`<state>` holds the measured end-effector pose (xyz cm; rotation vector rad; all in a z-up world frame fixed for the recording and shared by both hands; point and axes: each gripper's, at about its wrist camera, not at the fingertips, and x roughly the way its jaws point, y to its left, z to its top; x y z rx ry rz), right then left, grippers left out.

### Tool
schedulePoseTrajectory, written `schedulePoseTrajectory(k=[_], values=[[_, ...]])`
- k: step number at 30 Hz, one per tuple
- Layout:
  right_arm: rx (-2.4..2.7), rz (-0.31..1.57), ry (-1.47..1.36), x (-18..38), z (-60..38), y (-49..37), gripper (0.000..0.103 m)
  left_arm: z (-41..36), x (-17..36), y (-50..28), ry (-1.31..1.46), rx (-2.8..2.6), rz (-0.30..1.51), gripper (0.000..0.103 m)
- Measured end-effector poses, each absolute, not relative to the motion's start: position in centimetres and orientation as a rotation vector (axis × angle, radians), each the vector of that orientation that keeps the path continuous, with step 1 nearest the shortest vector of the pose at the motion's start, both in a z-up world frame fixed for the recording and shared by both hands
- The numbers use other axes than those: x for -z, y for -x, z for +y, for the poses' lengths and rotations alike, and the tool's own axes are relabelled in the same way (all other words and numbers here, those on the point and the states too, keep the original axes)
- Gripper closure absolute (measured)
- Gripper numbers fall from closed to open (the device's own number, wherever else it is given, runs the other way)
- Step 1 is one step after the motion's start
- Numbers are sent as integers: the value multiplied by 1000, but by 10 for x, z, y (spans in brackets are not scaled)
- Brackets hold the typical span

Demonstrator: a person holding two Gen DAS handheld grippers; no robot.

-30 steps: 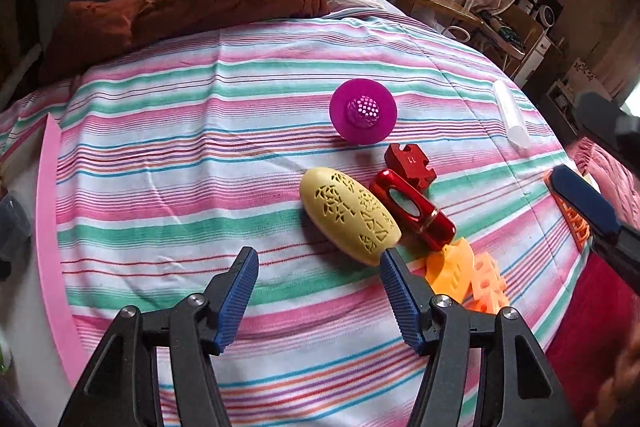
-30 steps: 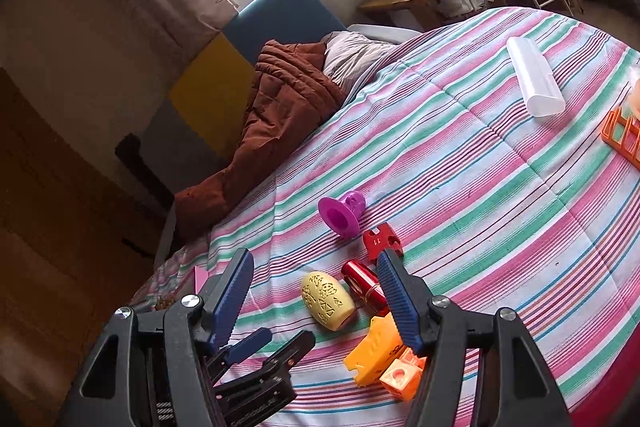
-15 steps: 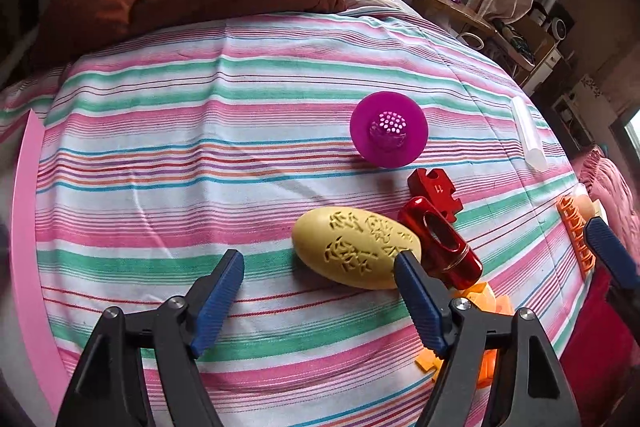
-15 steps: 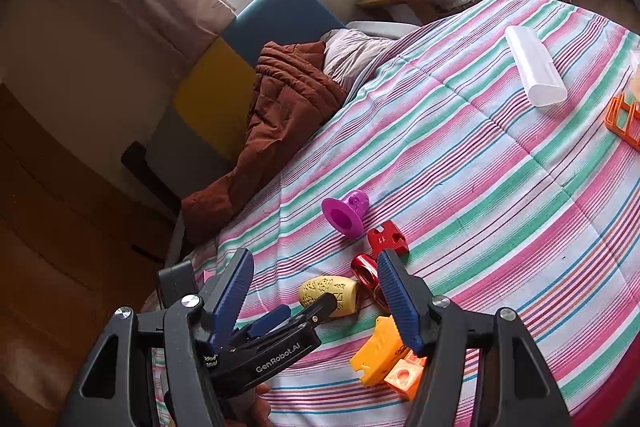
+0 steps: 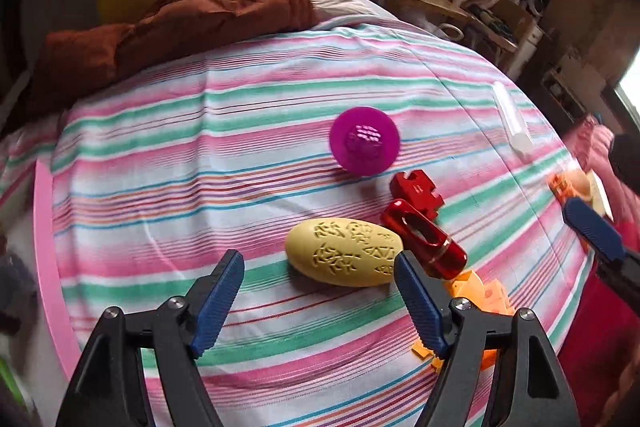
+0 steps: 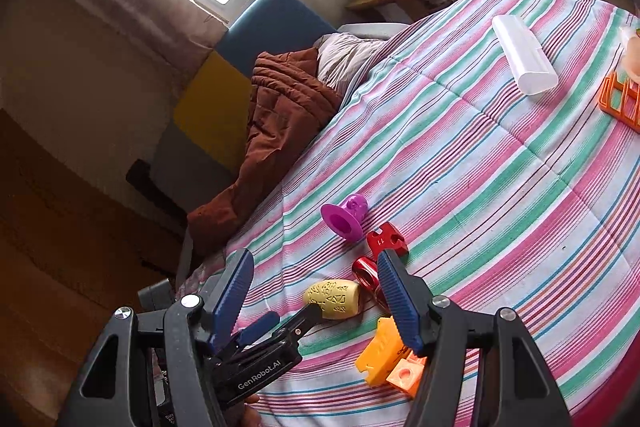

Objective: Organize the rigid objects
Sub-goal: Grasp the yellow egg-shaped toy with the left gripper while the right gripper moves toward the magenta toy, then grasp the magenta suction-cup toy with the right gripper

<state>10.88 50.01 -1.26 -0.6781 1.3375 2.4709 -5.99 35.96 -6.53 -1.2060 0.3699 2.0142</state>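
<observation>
The left gripper [image 5: 320, 291] has just been spreading its fingers; they now stand wide and empty, and the yellow egg-shaped piece [image 5: 344, 251] has drawn closer, just ahead of them on the striped bed [image 5: 160, 155], likely the next pick. It tilts steeply down. The right gripper [image 6: 316, 303] hangs half-open, holding nothing. Beyond lie the red clip [image 5: 424, 239] and the magenta funnel [image 5: 365, 145].

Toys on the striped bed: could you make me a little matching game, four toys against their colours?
Toys:
1. egg
2. funnel
3. puzzle piece
4. tube

Colours:
A. white
B. yellow
C. red
D. magenta

Pairs: 1-B, 2-D, 3-C, 4-A
</observation>
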Motion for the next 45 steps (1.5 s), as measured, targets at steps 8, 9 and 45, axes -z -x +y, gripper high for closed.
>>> schedulePoseTrajectory(k=[8,9,45], values=[[-2472,1393,655,15,505,-111,38,386,82,55,1173,-1948,522,17],[-2471,1398,658,16,505,-111,37,389,84,55,1162,-1945,546,17],[-2316,1254,1080,58,534,41,37,263,102,-8,958,-2157,415,27]])
